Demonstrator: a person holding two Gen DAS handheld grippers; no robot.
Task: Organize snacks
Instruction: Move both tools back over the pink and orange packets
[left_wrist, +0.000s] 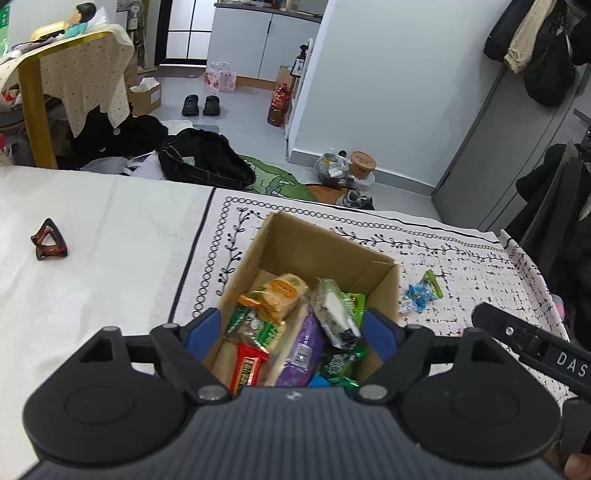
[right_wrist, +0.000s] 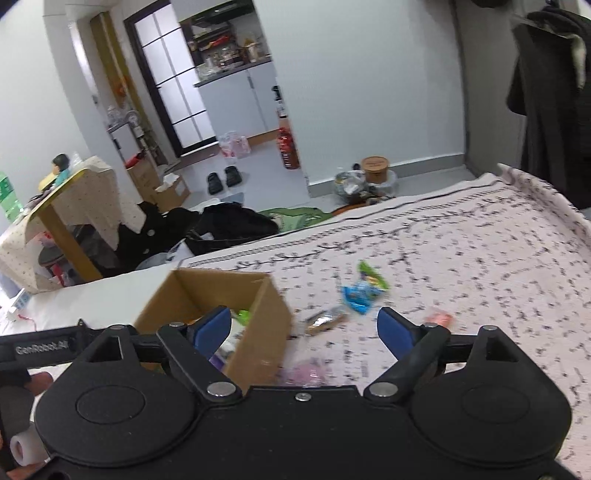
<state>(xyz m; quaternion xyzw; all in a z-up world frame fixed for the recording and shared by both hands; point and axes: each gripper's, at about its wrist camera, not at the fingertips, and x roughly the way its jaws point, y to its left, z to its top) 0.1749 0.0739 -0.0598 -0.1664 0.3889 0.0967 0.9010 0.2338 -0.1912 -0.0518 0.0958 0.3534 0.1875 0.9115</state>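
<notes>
An open cardboard box stands on the patterned cloth and holds several snack packets, among them an orange one, a purple one and a red one. My left gripper hovers open and empty over the box. Blue and green packets lie on the cloth right of the box. In the right wrist view the box is at left. My right gripper is open and empty above loose packets: blue-green, brown, pink and pale purple.
A brown hair clip lies on the white sheet at left. The cloth's far edge drops to a floor with a black bag, shoes and bottles. Dark coats hang at right.
</notes>
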